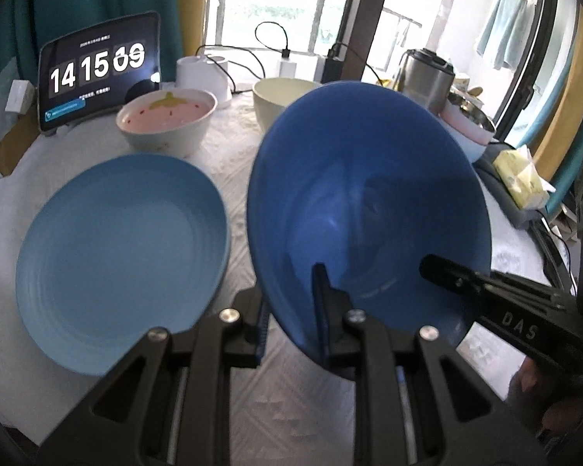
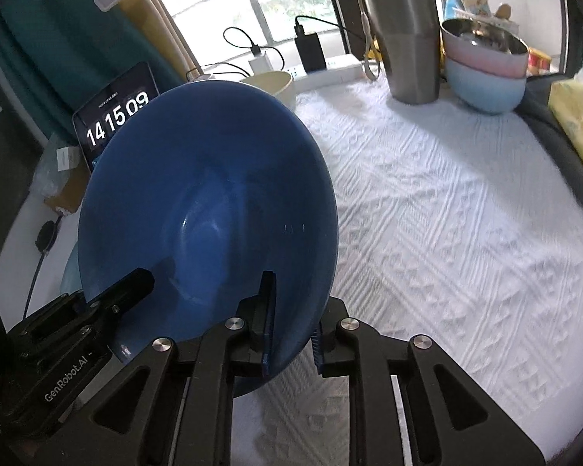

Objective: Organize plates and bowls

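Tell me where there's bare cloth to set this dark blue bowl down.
The widest bare patch of the white cloth lies right of the dark blue bowl, short of the steel tumbler and stacked bowls. Left is crowded: the light blue plate, strawberry bowl and cream bowl.

Both fisheye views look forward along their own fingers, close above the white surface [image 2: 447,213] toward the window. They share the dark blue bowl [image 1: 369,202] — seen from opposite rims — and the tablet clock [image 1: 97,73] behind.
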Demonstrator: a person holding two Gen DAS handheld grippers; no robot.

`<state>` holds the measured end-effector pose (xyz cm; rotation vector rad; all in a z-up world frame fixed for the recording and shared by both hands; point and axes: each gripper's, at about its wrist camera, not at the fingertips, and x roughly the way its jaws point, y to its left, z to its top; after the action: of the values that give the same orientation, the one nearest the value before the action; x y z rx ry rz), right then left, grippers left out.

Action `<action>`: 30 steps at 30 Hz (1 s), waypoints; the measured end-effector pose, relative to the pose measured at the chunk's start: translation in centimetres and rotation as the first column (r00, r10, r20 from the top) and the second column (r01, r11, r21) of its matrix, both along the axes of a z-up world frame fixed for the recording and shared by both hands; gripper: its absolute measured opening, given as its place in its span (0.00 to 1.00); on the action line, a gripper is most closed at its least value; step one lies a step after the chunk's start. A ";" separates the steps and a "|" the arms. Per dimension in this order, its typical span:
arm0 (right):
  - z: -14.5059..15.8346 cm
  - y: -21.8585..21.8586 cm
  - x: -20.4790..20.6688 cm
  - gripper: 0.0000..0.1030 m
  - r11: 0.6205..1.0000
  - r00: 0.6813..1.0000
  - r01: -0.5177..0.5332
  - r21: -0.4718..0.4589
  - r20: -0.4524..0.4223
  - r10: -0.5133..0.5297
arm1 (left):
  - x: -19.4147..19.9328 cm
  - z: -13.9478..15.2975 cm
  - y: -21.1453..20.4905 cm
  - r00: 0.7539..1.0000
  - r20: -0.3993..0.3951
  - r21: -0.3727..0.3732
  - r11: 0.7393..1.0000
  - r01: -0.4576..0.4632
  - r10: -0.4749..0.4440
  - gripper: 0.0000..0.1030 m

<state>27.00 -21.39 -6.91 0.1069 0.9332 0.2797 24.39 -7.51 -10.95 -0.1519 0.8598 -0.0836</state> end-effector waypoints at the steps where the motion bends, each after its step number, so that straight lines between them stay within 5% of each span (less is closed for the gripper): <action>1: -0.1 0.0 -0.1 0.18 1.000 1.000 0.005 0.002 -0.007 -0.005 | -0.1 -0.1 0.0 1.000 -0.006 0.000 1.000 0.006 -0.006 0.21; 12: 1.2 -0.8 -1.4 0.23 0.998 0.997 0.070 -0.007 0.011 -0.070 | -0.6 -0.4 -0.4 0.999 -0.026 0.005 0.999 0.044 -0.044 0.21; 19: 2.1 -0.3 -1.6 0.30 0.996 0.996 0.087 -0.020 0.036 -0.086 | -0.2 -0.4 -0.8 0.997 -0.052 0.006 0.998 0.055 -0.055 0.28; 30: 3.7 -0.3 -2.0 0.32 0.987 0.985 0.145 -0.075 0.106 -0.137 | -0.5 1.7 1.7 1.000 0.020 -0.014 1.000 0.019 -0.018 0.44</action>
<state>24.97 -21.69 -3.22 0.0821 0.8319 0.1145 23.89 -5.80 -9.23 -0.1563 0.8409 -0.1083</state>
